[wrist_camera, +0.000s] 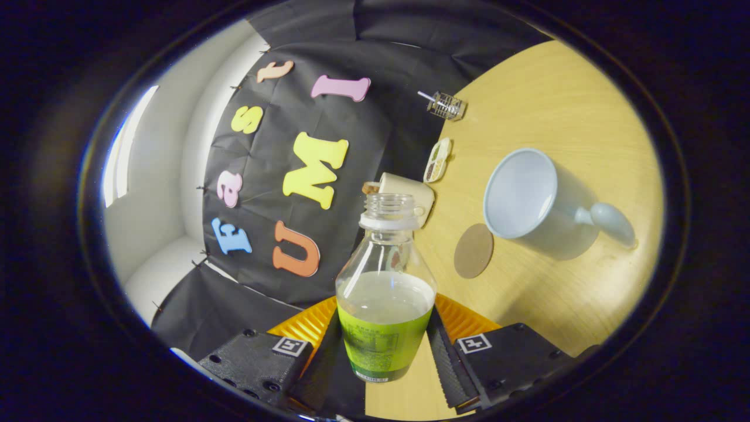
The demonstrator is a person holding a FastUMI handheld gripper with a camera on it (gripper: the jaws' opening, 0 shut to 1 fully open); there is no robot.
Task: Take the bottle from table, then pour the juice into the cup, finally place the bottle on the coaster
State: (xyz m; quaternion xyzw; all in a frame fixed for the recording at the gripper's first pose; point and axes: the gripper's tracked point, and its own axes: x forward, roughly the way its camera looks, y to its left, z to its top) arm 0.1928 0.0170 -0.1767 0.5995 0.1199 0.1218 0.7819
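Note:
My gripper (384,346) is shut on a clear plastic bottle (384,281) with a green label, both fingers pressing its lower body. The bottle has no cap, its neck points away from me, and pale juice fills its lower part. It is held above the wooden table (556,105), with the whole view rolled to one side. A pale blue cup (527,196) with a handle stands on the table beyond the fingers, its open mouth showing. A round brown coaster (473,250) lies flat between the bottle and the cup.
A cream mug (404,190) stands just behind the bottle's neck. Farther back lie a small divided dish (437,159) and a clear glass jar with a straw (446,106). The black cloth wall runs along the table's far edge.

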